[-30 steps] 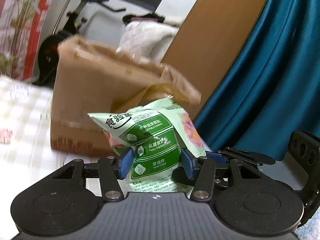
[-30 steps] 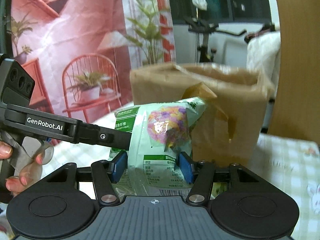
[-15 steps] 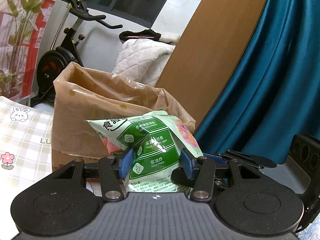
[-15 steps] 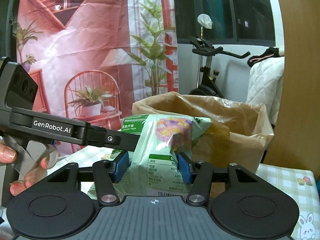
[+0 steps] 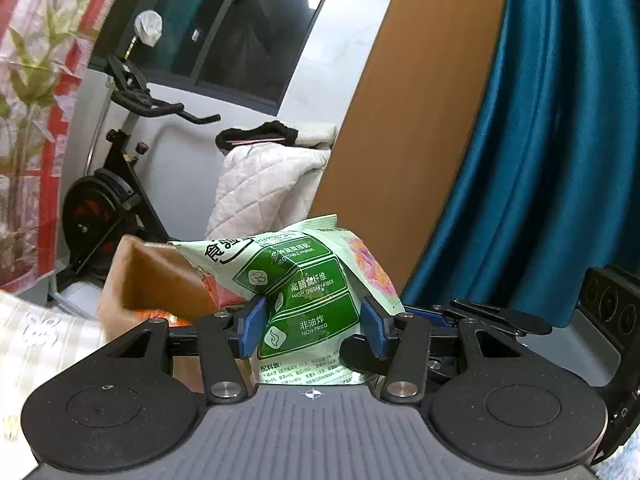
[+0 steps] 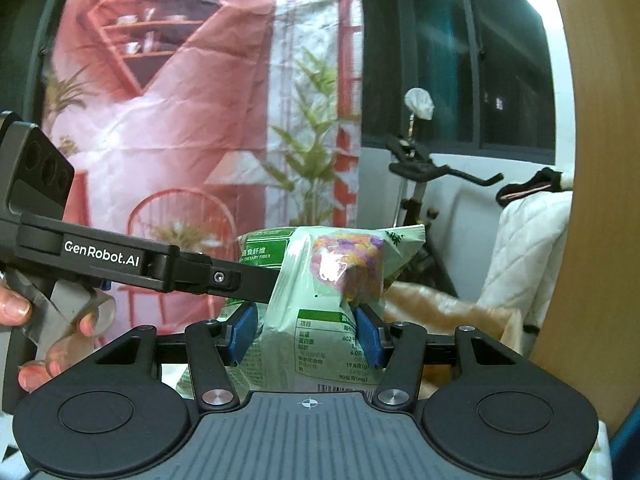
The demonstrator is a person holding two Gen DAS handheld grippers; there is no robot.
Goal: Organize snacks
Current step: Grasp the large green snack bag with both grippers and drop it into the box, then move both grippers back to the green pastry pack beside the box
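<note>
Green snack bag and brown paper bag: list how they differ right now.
The green snack bag is glossy printed plastic; the brown paper bag is plain matte paper. The snack bag is sealed and puffed; the paper bag stands open-topped. The snack bag is held up, clamped by the left gripper and right gripper; the paper bag sits lower, beyond it, ungripped. Both are crinkled.

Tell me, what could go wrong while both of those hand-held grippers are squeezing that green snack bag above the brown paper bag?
Both the left hand-held gripper and right hand-held gripper pinch the same green snack bag; pulling apart could tear it or crush what's inside. The brown paper bag sits low with a crumpled rim, so a drop might miss its opening.
</note>
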